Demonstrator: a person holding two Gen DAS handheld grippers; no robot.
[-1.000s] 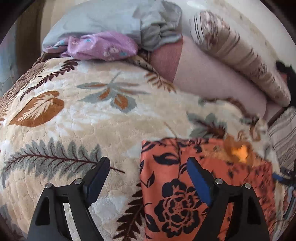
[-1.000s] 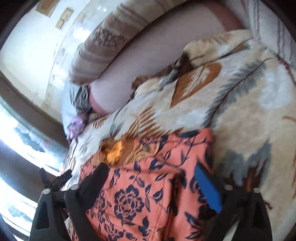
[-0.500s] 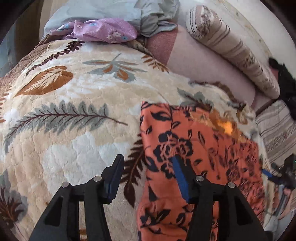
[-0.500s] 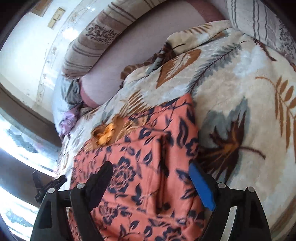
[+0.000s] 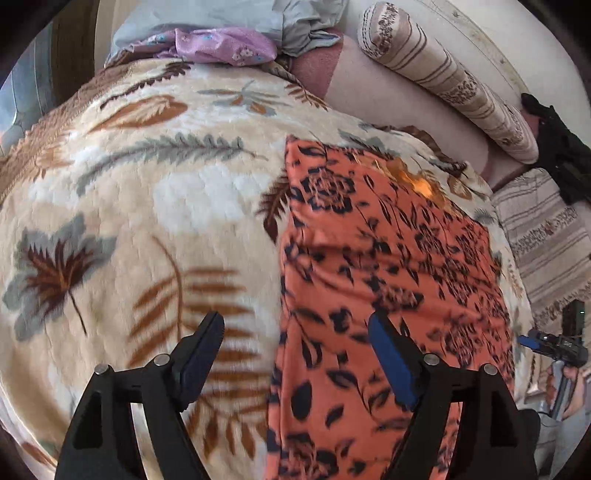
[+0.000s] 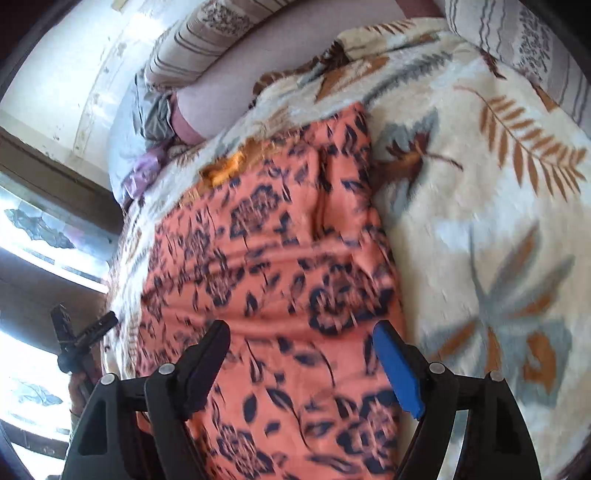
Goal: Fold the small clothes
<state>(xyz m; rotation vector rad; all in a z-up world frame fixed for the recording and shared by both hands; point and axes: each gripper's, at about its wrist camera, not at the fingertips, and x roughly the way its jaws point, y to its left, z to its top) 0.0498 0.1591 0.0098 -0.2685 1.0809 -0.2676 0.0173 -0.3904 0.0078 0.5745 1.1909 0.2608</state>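
An orange garment (image 5: 388, 240) with a dark floral print lies flat on a cream leaf-patterned blanket (image 5: 166, 206). My left gripper (image 5: 295, 332) hovers low over the garment's left edge. Its jaws are opening: the blue-padded finger (image 5: 388, 354) is above the cloth and the black finger (image 5: 203, 347) above the blanket, and neither presses on anything. In the right wrist view the garment (image 6: 277, 240) runs away from my right gripper (image 6: 303, 347), whose jaws are closing with the cloth's right part under them, not pinched. Each view shows the other gripper small, the right gripper (image 5: 550, 347) and the left gripper (image 6: 81, 332).
A purple cloth (image 5: 221, 46) and grey clothes (image 5: 303, 26) are heaped at the bed's far end. A striped bolster (image 5: 443, 81) and a pink cushion (image 5: 399, 110) line the back. A striped cover (image 5: 546, 240) and a black object (image 5: 561, 155) are at right. Bright windows (image 6: 37, 229) are at left.
Both grippers have drawn back along the garment toward its near end, so more cloth shows ahead. The left jaws narrowed, then spread again. The right jaws came in slightly.
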